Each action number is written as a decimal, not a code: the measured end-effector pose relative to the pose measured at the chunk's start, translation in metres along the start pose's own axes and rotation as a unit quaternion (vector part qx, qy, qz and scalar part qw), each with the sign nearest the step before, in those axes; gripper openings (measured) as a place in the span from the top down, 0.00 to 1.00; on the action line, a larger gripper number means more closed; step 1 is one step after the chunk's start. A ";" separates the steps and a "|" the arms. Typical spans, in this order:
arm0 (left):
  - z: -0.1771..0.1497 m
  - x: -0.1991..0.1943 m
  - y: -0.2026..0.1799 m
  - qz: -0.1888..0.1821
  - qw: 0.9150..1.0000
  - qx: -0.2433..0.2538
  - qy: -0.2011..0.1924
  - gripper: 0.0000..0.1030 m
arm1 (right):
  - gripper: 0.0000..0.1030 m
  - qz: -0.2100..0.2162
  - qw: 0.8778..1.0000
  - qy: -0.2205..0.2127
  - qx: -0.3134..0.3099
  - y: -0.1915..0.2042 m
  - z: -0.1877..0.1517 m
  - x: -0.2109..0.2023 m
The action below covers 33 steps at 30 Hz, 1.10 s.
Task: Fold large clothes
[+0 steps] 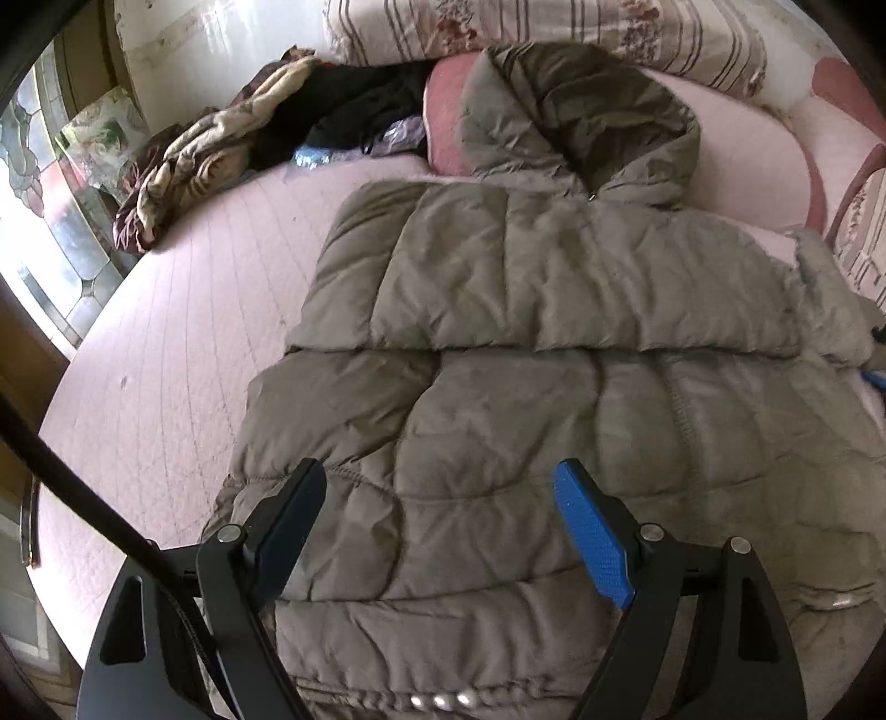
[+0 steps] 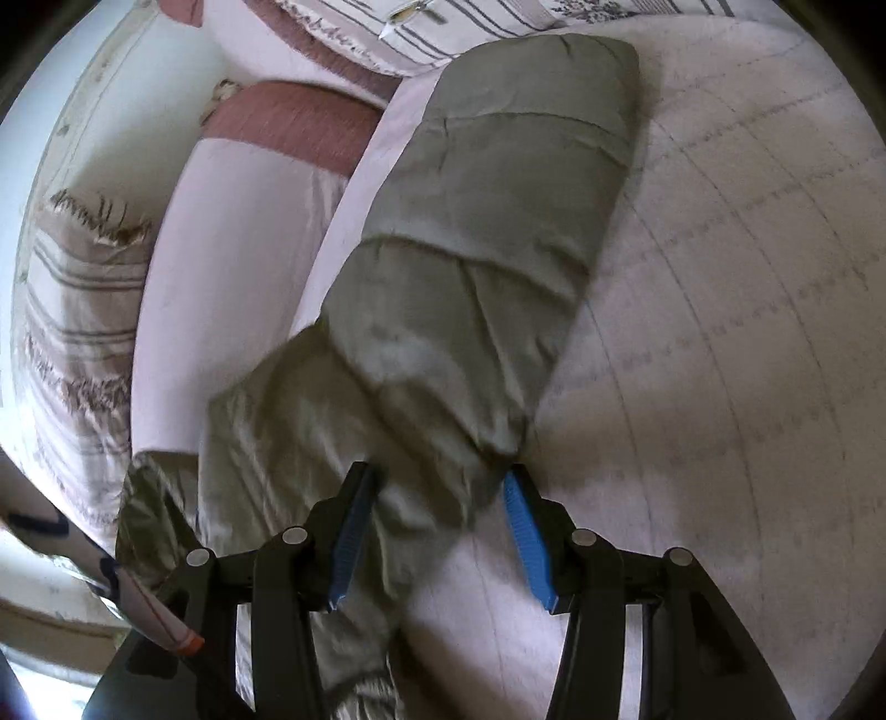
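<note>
An olive-grey puffer jacket (image 1: pixel 526 343) lies spread on a pink quilted bed (image 1: pixel 183 354), its hood (image 1: pixel 603 116) towards the pillows. My left gripper (image 1: pixel 440 471) hovers open over the jacket's lower part, and nothing sits between its fingers (image 1: pixel 595 537). In the right wrist view one jacket sleeve (image 2: pixel 470 266) stretches away across the bed (image 2: pixel 720 332). My right gripper (image 2: pixel 437 479) stands open astride the sleeve's near end. The fabric runs between its blue pads (image 2: pixel 526 531), with bare bed showing beside the right pad.
Striped floral pillows (image 1: pixel 554 27) line the head of the bed. A heap of patterned and black clothes (image 1: pixel 249 133) lies back left, near a stained-glass window (image 1: pixel 44 221). A black cable (image 1: pixel 83 498) crosses the lower left. More pillows (image 2: pixel 77 310) flank the sleeve.
</note>
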<state>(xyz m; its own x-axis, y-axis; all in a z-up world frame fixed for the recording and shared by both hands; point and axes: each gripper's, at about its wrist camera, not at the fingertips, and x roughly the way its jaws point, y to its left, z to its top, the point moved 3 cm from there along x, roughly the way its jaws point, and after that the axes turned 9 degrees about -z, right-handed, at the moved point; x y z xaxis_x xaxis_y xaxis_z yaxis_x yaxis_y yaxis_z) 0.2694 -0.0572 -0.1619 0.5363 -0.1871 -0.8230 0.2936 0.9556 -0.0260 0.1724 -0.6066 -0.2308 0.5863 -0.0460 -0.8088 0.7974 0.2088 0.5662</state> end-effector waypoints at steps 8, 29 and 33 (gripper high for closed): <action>0.009 0.003 0.034 -0.009 0.999 -0.050 0.003 0.19 | 0.91 -0.037 0.995 -0.075 -0.060 0.048 0.008 -0.056; 0.027 -0.026 0.131 0.001 0.984 -0.173 -0.034 0.19 | 0.88 -0.036 0.837 0.023 -0.545 0.206 -0.344 0.011; 0.026 -0.031 0.129 0.002 0.985 -0.165 -0.044 0.19 | 0.44 0.021 0.862 0.054 -0.504 0.181 -0.343 -0.013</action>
<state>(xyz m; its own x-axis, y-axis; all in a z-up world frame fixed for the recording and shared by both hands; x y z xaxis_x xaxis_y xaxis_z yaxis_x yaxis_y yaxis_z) 0.3115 0.0654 -0.1248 0.6080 -0.1881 -0.7713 0.0252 0.9756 -0.2181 0.2604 -0.2335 -0.1721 0.5517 0.0621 -0.8317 0.2150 0.9529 0.2138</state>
